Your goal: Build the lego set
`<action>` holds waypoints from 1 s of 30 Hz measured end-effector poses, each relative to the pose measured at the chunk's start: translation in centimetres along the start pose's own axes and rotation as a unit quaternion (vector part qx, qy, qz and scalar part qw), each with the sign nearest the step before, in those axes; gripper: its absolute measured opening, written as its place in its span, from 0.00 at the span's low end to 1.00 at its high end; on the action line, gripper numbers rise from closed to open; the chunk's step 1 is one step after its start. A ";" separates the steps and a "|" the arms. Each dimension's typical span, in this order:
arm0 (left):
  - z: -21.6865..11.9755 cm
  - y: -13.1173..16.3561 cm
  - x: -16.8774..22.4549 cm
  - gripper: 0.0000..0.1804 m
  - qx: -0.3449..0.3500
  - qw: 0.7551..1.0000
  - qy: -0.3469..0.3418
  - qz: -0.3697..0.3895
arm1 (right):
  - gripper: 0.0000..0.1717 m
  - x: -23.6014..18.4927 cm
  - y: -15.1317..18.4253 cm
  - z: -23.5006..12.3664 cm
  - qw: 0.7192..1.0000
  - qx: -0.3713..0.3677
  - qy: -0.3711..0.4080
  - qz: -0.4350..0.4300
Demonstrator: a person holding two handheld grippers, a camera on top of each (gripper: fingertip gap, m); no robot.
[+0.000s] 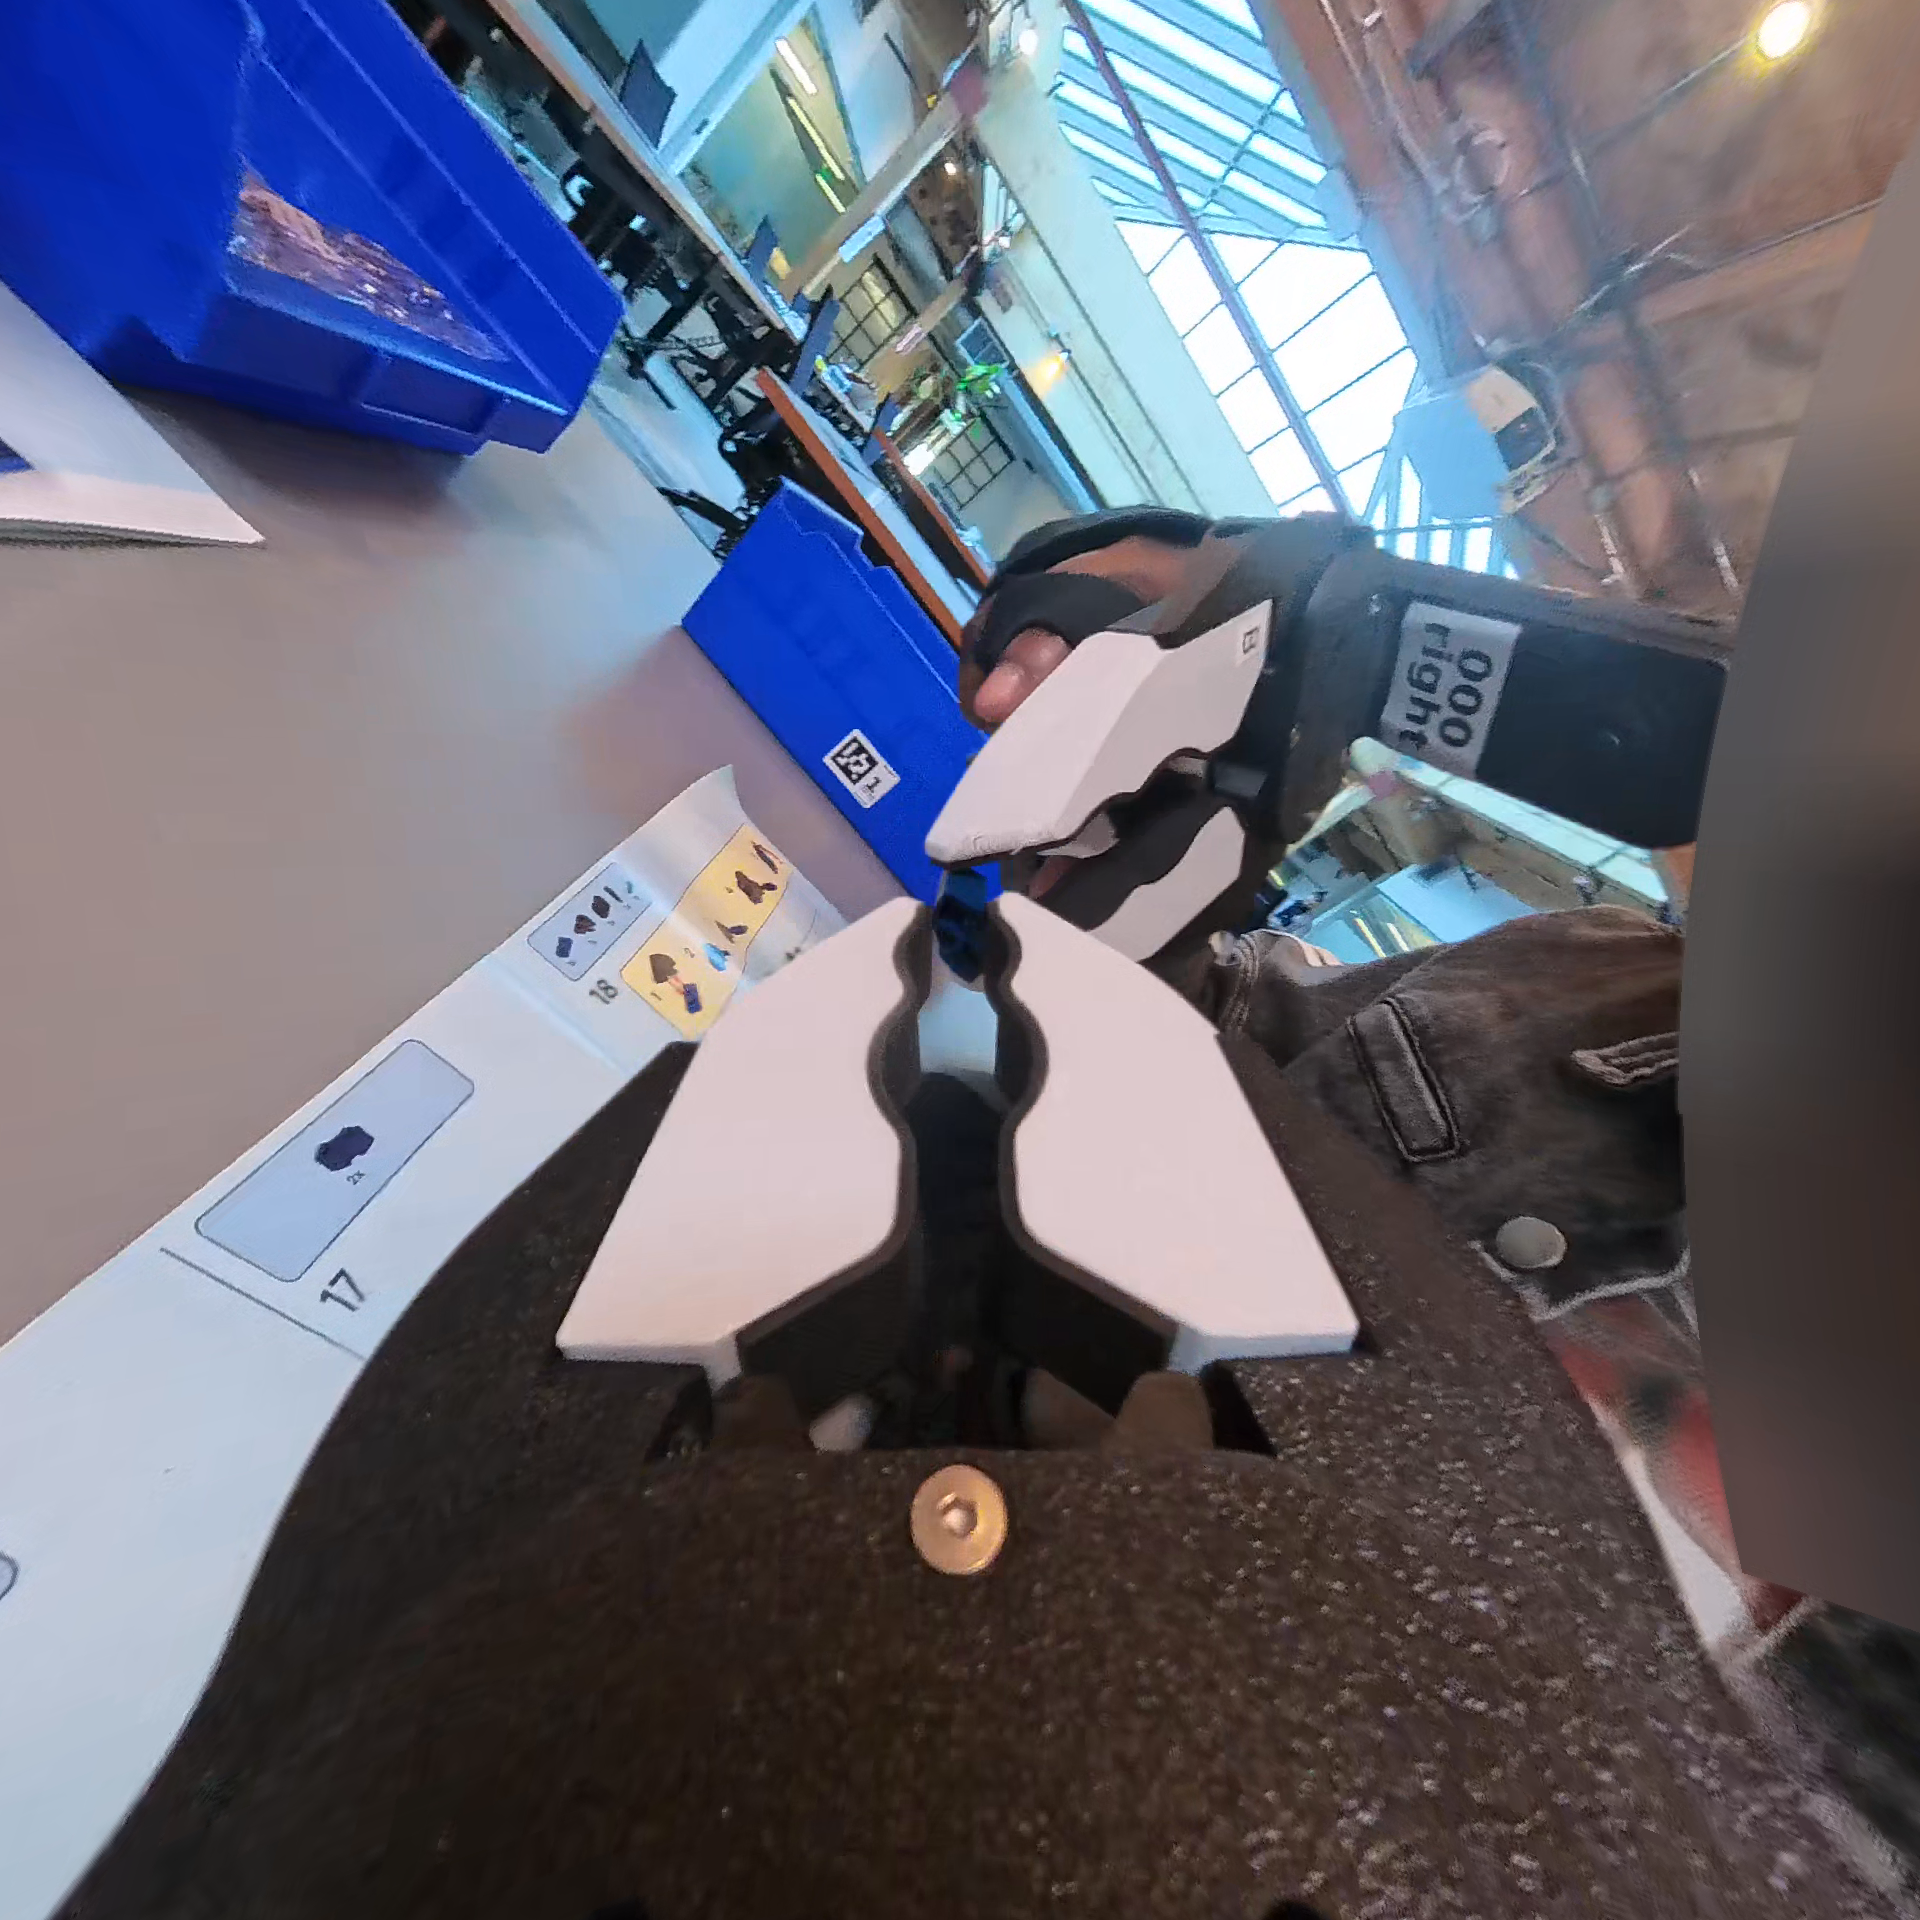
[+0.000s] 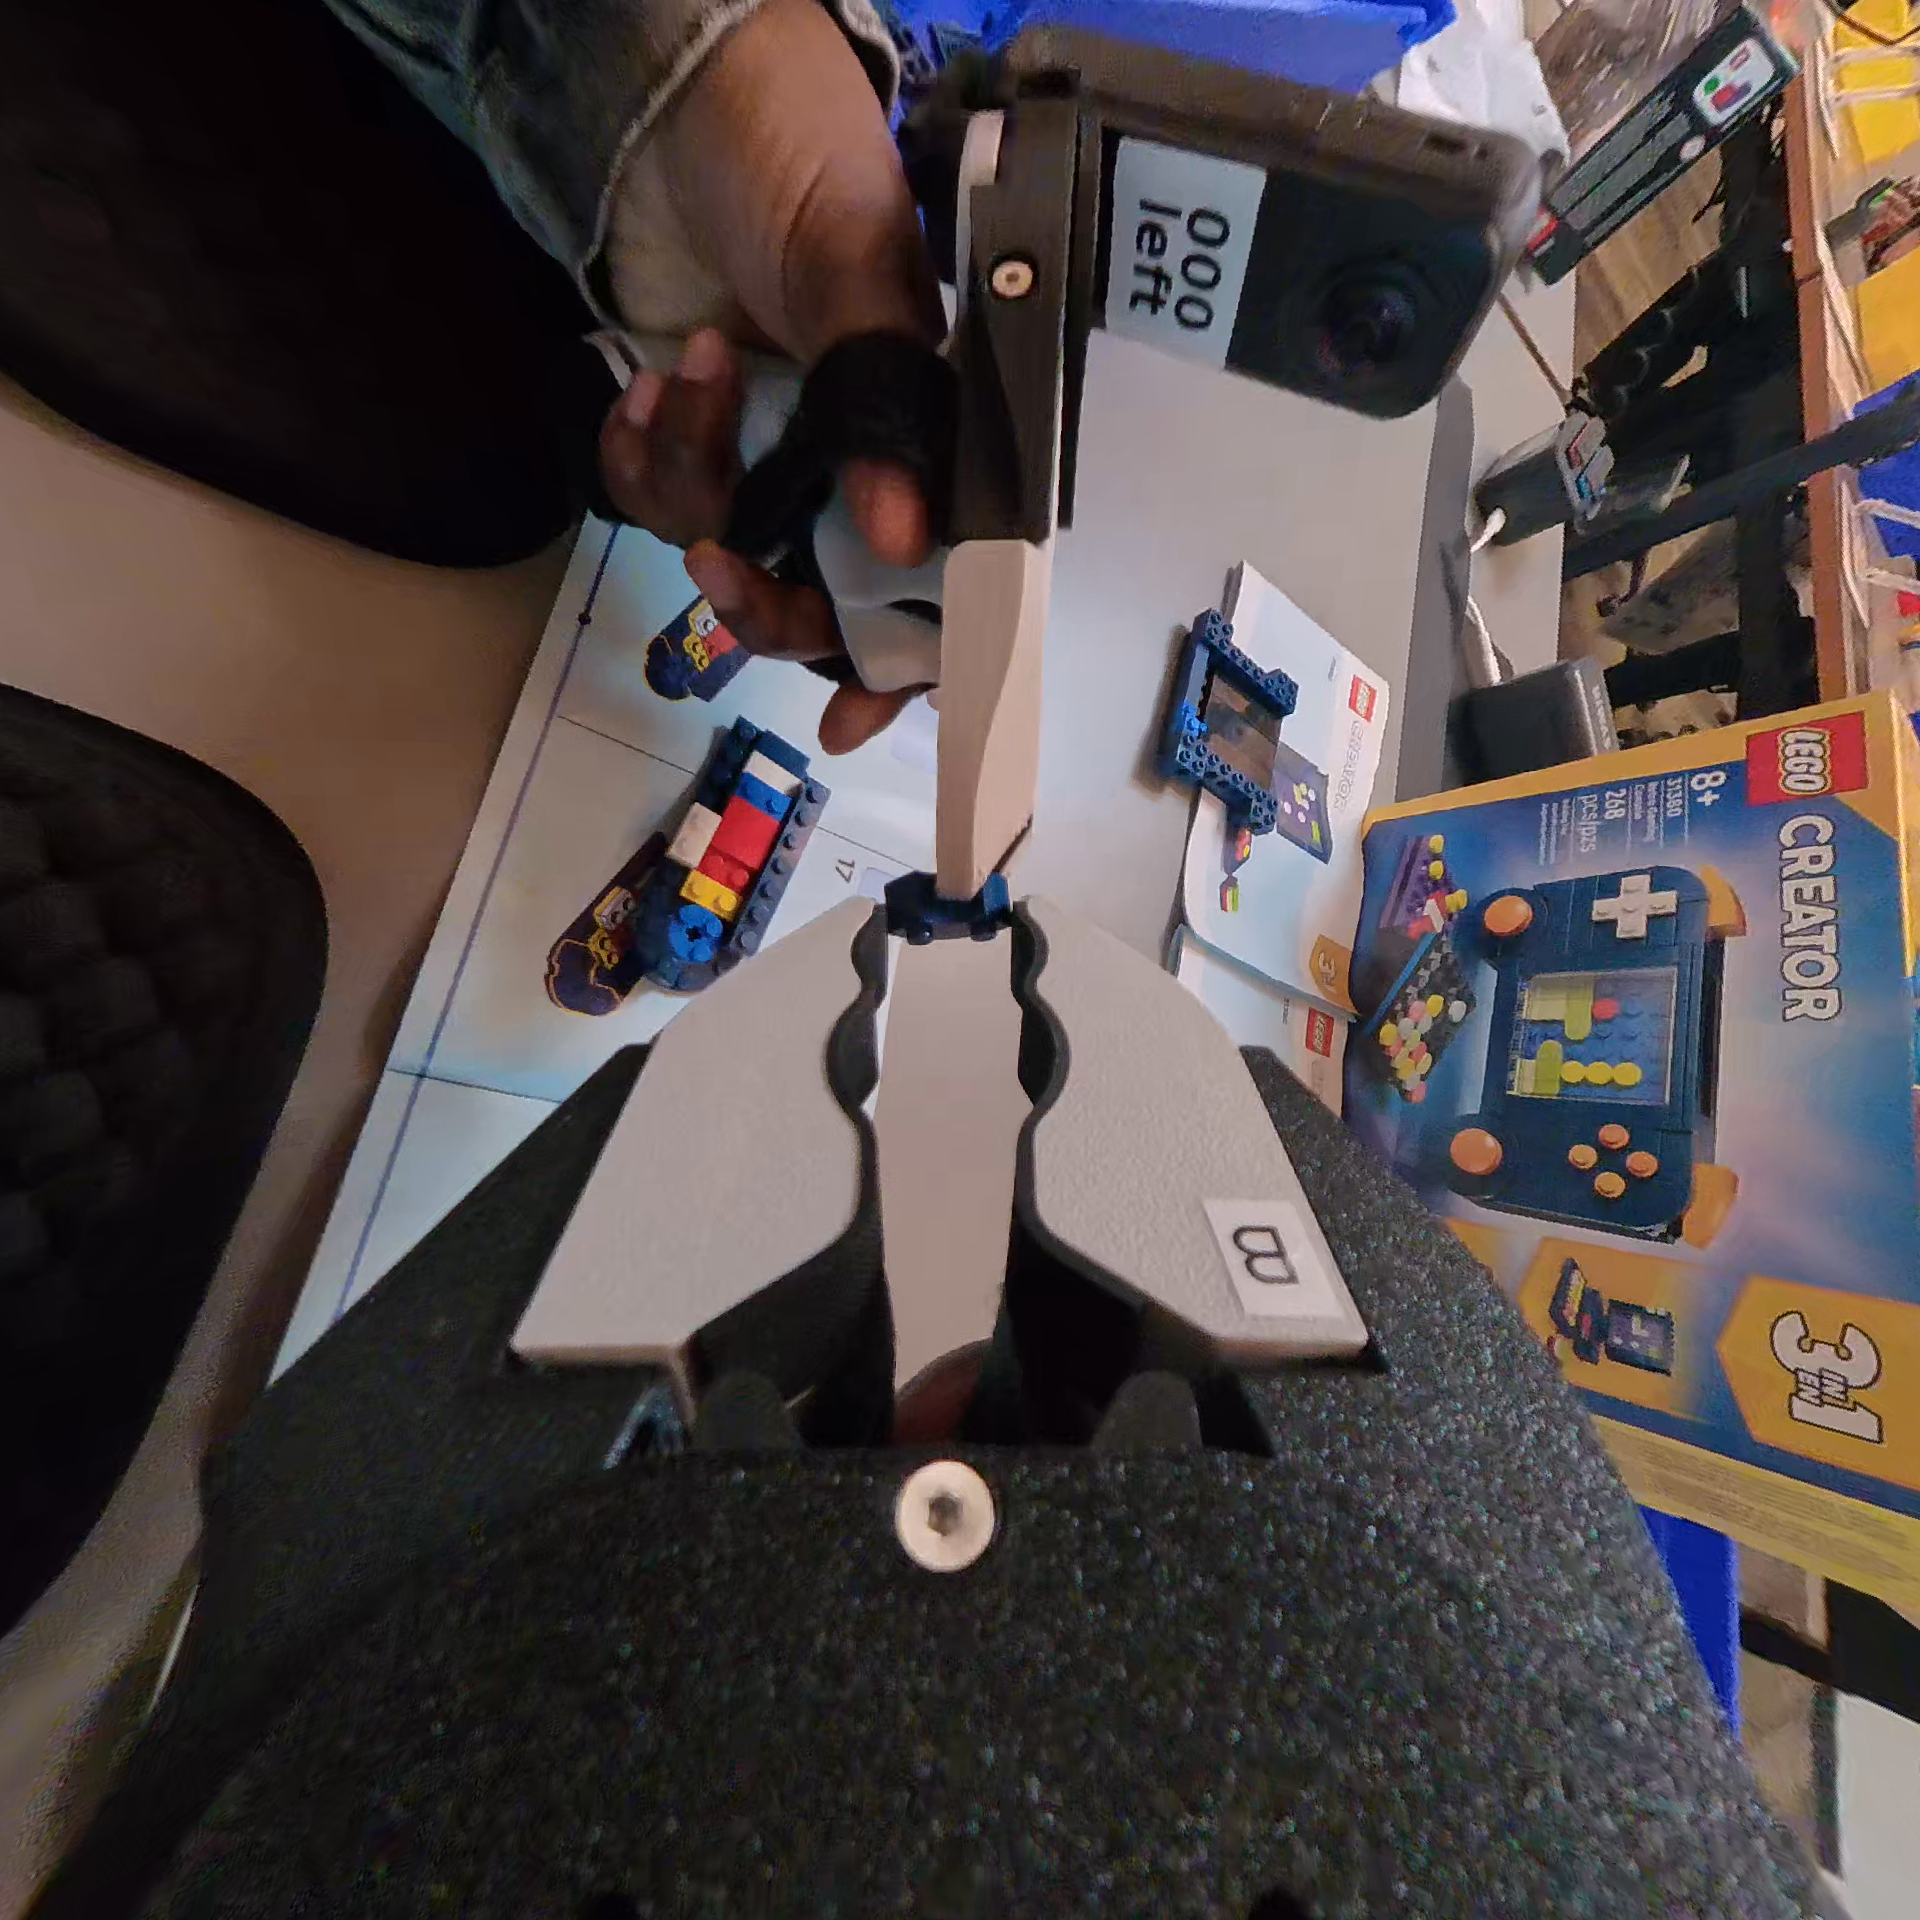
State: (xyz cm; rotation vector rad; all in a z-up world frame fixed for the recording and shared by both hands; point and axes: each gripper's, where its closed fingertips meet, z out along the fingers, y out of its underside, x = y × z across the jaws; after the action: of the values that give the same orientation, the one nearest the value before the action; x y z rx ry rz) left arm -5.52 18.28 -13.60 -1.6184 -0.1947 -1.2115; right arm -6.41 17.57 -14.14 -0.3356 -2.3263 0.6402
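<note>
Left claw [image 1: 961,914]: clenched on small dark blue brick piece [image 1: 961,935], frame centre
Right claw [image 2: 948,914]: clenched on same piece [image 2: 948,906], long axis lying across its fingertips, left to right
Surface: grey table [image 1: 312,727]; open instruction booklet [image 1: 260,1299] lower left
On booklet: one partly built multicoloured brick model [image 2: 717,862], left of centre
Further: two more booklets, one with blue brick frame [image 2: 1236,717] on it; one yellow toy box [image 2: 1662,1091] right
Bins: two blue [image 1: 312,208], upper left and centre
Room: workshop, brick wall, skylight
</note>
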 end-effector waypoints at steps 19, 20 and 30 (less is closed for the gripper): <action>-2.1 -1.9 7.1 0.05 0.088 0.955 0.283 -0.024 | 0.13 1.3 -7.0 -3.6 0.930 0.343 -0.035 0.125; -2.1 -1.9 7.2 0.05 0.087 0.955 0.284 -0.023 | 0.13 1.3 -7.1 -3.7 0.929 0.346 -0.036 0.125; -3.8 -1.5 4.0 0.25 -0.018 0.968 0.042 0.246 | 0.13 -0.6 -1.0 -1.7 0.964 0.187 -0.109 0.151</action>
State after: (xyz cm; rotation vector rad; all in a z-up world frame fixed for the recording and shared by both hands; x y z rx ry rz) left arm -6.90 14.17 -9.76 -1.5229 0.2732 -0.8982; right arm -4.81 17.05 -12.82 -0.4655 -2.3101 1.3040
